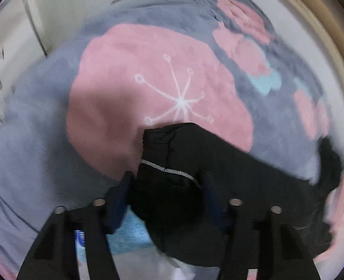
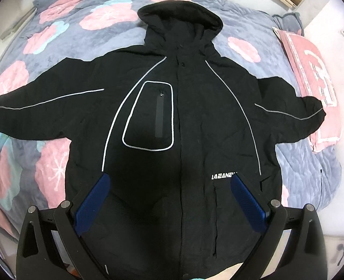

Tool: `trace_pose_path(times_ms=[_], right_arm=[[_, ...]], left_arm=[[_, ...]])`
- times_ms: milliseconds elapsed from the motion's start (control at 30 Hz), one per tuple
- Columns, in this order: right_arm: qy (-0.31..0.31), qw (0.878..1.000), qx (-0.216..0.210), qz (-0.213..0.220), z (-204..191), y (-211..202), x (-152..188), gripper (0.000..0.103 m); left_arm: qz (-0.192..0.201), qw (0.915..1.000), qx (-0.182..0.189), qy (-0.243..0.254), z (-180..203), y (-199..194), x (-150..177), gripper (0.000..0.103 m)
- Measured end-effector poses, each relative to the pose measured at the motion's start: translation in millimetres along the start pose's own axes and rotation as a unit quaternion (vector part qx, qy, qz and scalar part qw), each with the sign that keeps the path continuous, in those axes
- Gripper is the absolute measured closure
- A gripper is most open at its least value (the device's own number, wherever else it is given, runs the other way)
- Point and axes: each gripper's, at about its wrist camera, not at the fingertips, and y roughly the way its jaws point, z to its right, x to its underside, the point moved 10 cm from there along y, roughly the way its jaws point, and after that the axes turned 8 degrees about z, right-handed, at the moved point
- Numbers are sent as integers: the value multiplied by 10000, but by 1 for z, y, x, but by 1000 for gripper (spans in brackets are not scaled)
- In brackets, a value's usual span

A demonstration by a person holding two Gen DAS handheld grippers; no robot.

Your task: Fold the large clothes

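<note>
One black hooded jacket [image 2: 183, 121] spread flat, left gripper [image 1: 167, 182] clasping its cuff, right gripper [image 2: 169, 182] agape

The jacket [image 2: 183, 116] lies spread on the blanket [image 2: 242, 46] ahead of my right fingers [image 2: 92, 200] (a sleeve cuff [image 1: 167, 163] sits between my left fingers [image 1: 120, 200]).

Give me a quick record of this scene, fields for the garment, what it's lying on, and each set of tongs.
garment: black hooded jacket, spread front up, sleeves out
surface: grey blanket with pink flowers
left tongs: around a sleeve cuff; grip unclear, blurred
right tongs: open above the jacket's lower front
</note>
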Motion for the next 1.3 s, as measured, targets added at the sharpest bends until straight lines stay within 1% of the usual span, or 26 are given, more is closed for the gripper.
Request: trace_pose_path(times_ms=[67,167,267,333,400,533,600,633,700,733,767,800,833,867,900,967,1000,1033,1067,1100,1133,1200,1267,1300], right_arm=[[30,10000,7,-22,4,1,1,0],[45,10000,15,-12,8,1,1,0],[53,10000,-62,2,11,2,-1,0],[34,9999,-117,8,12,3,-2,0],[0,9998,-193,24,12,3,-3,0],[-120,9993,-335,87,17,2,-6,0],[-154,9991,-380,138,23,2,-10,0],[-161,9990,-387,161,27,2,-12,0],[-161,9989,-395,214,38,4,-14,0],[-145,9989,-387,221,47,6,-15,0],[-113,9990,-375,211,56,9,-14,0],[-80,9991,-362,193,64,13,-14,0],[-40,9993,-342,163,74,17,-12,0],[11,9994,-316,127,85,22,-9,0],[54,9995,-294,98,94,25,-7,0],[139,9996,-239,44,112,32,-1,0],[188,9996,-209,24,122,36,3,0],[227,9996,-172,8,133,41,6,0],[250,9996,-158,0,141,46,9,0],[265,9995,-185,14,147,49,10,0],[274,9994,-223,36,150,52,10,0],[251,9987,-432,140,148,62,4,0],[157,9966,-786,202,129,73,-6,0],[110,9948,-980,251,117,76,-11,0]], left_arm=[[131,9996,-63,225,7,-8,-2,58],[514,9972,1,548,25,-35,-6,61],[898,9920,308,832,59,-71,-6,62],[1130,9860,518,1109,92,-98,0,62],[1251,9802,759,1331,126,-118,9,63],[1410,9640,1260,1868,214,-150,41,63],[1435,9536,1530,2161,264,-160,64,63],[1422,9470,1710,2319,296,-164,80,63],[1351,9379,1985,2505,341,-168,105,63],[1282,9303,2209,2631,373,-168,124,64],[1226,9241,2392,2716,395,-170,140,82],[1063,9148,2681,2828,425,-167,160,94],[933,9102,2814,2893,441,-166,177,97],[842,9049,2863,3036,466,-159,196,97],[785,9009,2781,3238,487,-146,216,97],[557,8997,2724,3365,513,-119,246,97],[415,9019,2695,3351,520,-105,259,96],[251,9061,2631,3303,526,-89,270,96],[80,9109,2590,3210,526,-78,281,96],[-9,9133,2634,3105,523,-74,287,96],[-55,9156,2692,2988,521,-73,291,96],[-49,9209,2672,2837,505,-79,291,95],[65,9292,2528,2694,477,-91,278,86],[121,9327,2452,2643,469,-89,270,82]])
